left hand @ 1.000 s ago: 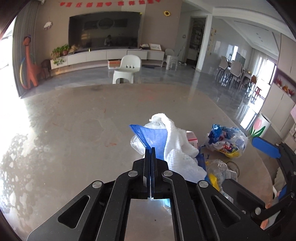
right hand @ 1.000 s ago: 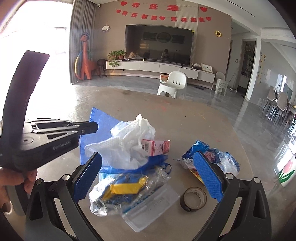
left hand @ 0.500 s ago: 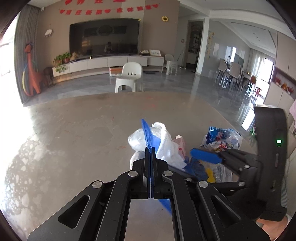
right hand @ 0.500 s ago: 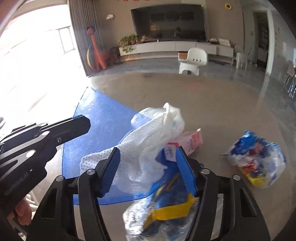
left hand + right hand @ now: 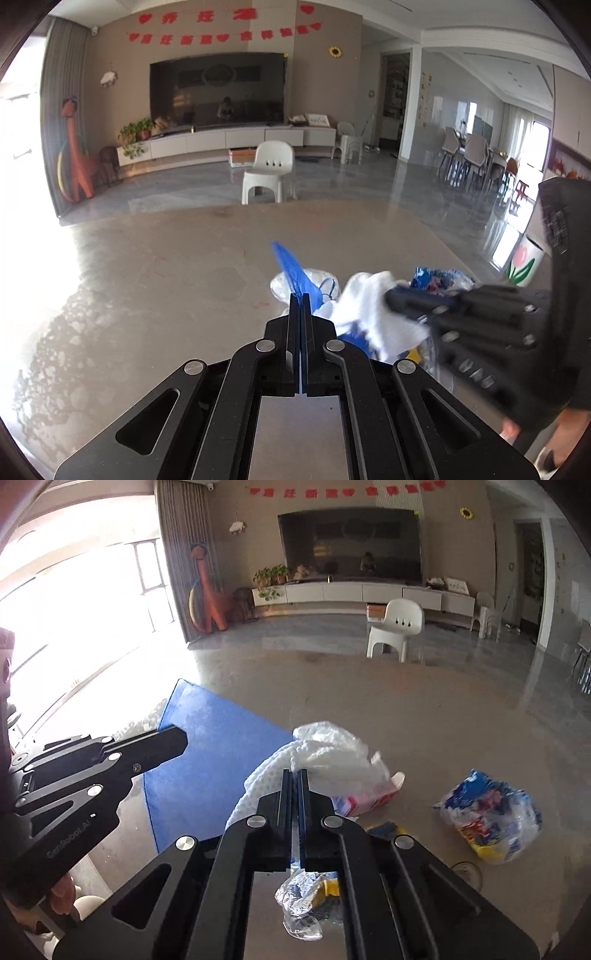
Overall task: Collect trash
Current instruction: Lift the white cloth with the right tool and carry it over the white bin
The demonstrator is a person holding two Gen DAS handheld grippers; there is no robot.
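Observation:
My left gripper (image 5: pixel 300 297) is shut on the edge of a blue trash bag (image 5: pixel 291 269), which spreads as a flat blue sheet in the right wrist view (image 5: pixel 210 753). My right gripper (image 5: pixel 294 773) is shut on a white paper towel (image 5: pixel 266 775) at the bag's mouth; the towel also shows in the left wrist view (image 5: pixel 373 306). A clear plastic wrapper (image 5: pixel 332 746) and a pink and white carton (image 5: pixel 365 799) lie just behind it. A crumpled clear bottle with a yellow label (image 5: pixel 310 893) lies under my right gripper.
A blue and yellow snack wrapper bundle (image 5: pixel 491 819) lies to the right on the beige table (image 5: pixel 424 716), with a tape roll (image 5: pixel 467 871) near it. A white chair (image 5: pixel 267 171) stands beyond the table's far edge.
My right gripper has closed from wide open onto the white paper towel and lifted it toward the bag. The left gripper has kept its hold on the blue bag, raising its edge.

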